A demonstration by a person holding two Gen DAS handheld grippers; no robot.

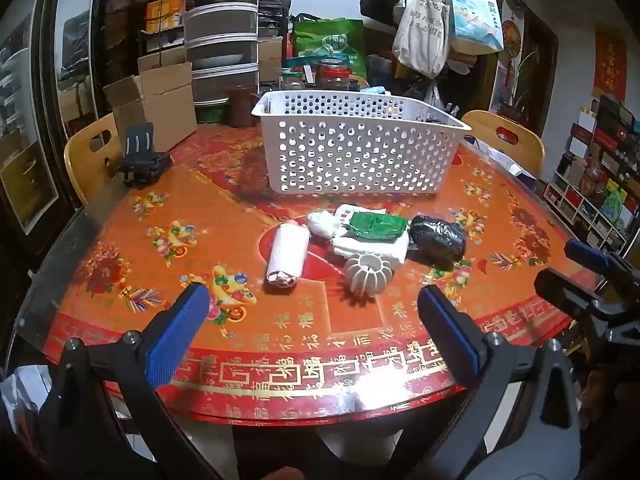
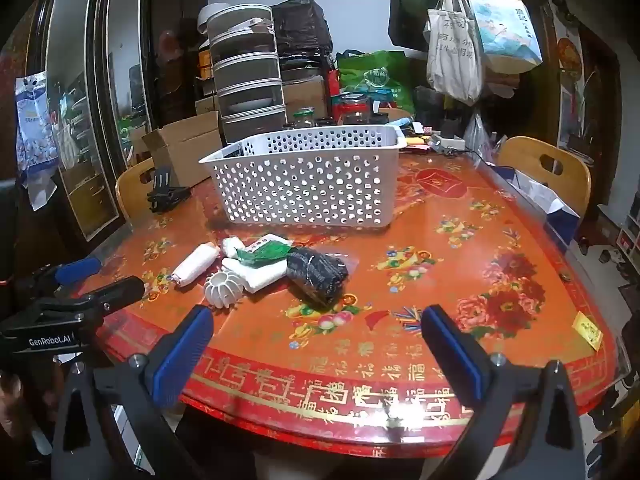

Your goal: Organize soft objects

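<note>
We hold the left gripper (image 1: pixel 312 300) and right gripper (image 2: pixel 318 322) released above the near table (image 1: pixel 120 248) edge, grasping nothing. The soft things, a white roll (image 1: pixel 286 254), green packet (image 1: pixel 376 226) and black bundle (image 1: pixel 438 236), lie touching before the basket (image 1: pixel 360 144). Pinching one may drag neighbours; the ribbed holder (image 1: pixel 368 274) sits in front of them.

The counter (image 1: pixel 192 208) is showing a glossy, smooth red printed top that is catching lamp glare at its near edge. The basket (image 1: pixel 356 152) is looking like matt white perforated plastic. In front of the basket, the white roll (image 1: pixel 286 254) is looking like soft cloth, the green packet (image 1: pixel 376 226) like shiny crinkled film, the black bundle (image 1: pixel 438 236) like glossy plastic wrap, and the ribbed ring (image 1: pixel 368 274) like matt white plastic. Left of the basket, the box (image 1: pixel 160 108) is looking like plain brown cardboard.
</note>
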